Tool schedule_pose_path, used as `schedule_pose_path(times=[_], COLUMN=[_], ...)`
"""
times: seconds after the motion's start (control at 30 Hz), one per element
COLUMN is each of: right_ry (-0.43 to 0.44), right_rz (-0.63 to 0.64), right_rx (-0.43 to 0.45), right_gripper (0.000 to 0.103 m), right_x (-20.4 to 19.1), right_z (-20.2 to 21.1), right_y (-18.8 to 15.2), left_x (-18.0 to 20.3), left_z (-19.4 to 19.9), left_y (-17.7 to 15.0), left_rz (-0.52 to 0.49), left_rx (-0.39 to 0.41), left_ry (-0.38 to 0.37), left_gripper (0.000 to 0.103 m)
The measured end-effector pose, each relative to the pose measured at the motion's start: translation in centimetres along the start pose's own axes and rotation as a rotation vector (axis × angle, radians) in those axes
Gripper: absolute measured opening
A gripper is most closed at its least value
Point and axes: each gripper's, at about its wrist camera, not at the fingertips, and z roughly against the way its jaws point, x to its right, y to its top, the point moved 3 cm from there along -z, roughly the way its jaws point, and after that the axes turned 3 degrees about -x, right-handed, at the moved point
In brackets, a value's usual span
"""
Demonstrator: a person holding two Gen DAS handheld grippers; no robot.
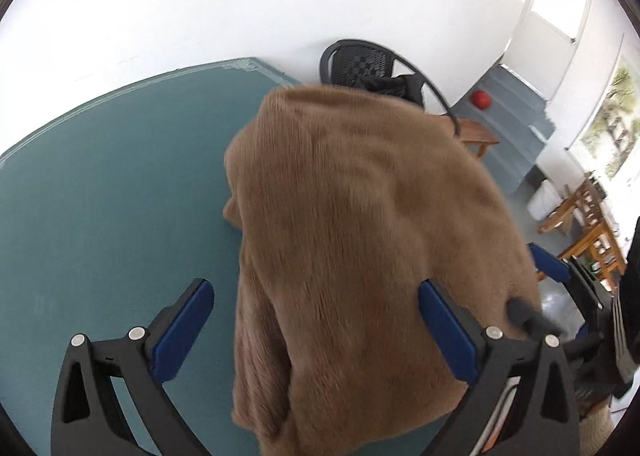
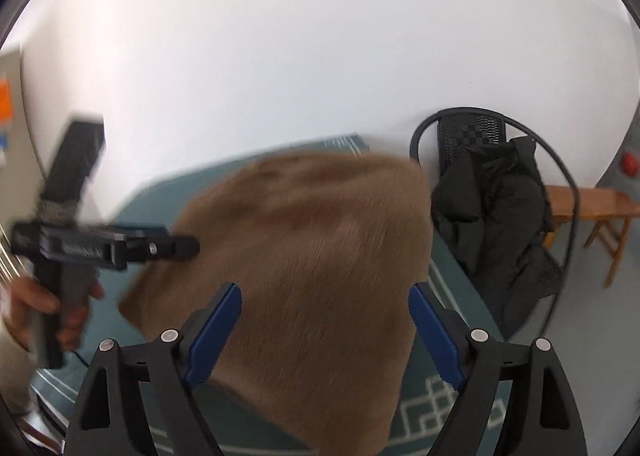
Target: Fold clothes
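Your left gripper (image 1: 316, 332) has its blue-padded fingers (image 1: 182, 330) spread wide, with nothing pinched between them; the brown garment (image 1: 360, 248) lies bunched between and beyond them on the teal surface (image 1: 100, 196). Your right gripper (image 2: 325, 330) is spread just as wide, and the same brown garment (image 2: 304, 256) fills the gap between its fingers (image 2: 214, 336) without being clamped. The cloth is blurred in both views, so you cannot tell whether it touches the pads. From the right wrist view, your left gripper's body (image 2: 104, 246) sits at the garment's left edge, gripped by your hand (image 2: 52, 308). Behind the surface, a black mesh chair (image 2: 472, 132) carries a dark jacket (image 2: 500, 216). A wooden bench (image 2: 592, 204) stands further right, and a red ball (image 1: 481, 99) rests on grey stairs (image 1: 508, 124).
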Motion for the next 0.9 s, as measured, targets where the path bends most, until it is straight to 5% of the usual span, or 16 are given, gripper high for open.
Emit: schedule_pose_path(times=[0.13, 0.23, 0.43, 0.9], right_ry=[-0.060, 0.031, -0.027, -0.144], right_rz=[-0.020, -0.154, -0.114, -0.128], right_rx=[-0.076, -0.150, -0.130, -0.150], right_gripper=[0.098, 0.102, 0.102, 0.102], right_x=[-0.6, 1.0, 0.4, -1.7], right_z=[-1.3, -2.8, -2.0, 0.7], right_y=[-2.5, -3.7, -4.0, -2.9], left_x=[1.7, 1.4, 1.0, 2.6], left_z=[-2.0, -2.4, -1.5, 3.0], left_y=[-1.4, -2.4, -4.0, -6.4], left_rz=[0.009, 0.037, 0.062, 0.037], left_rx=[0.005, 0.014, 0.046, 0.106], left_ry=[0.018, 0.004, 0.015, 0.213], left_gripper=[0.102, 0.102, 0.102, 0.102])
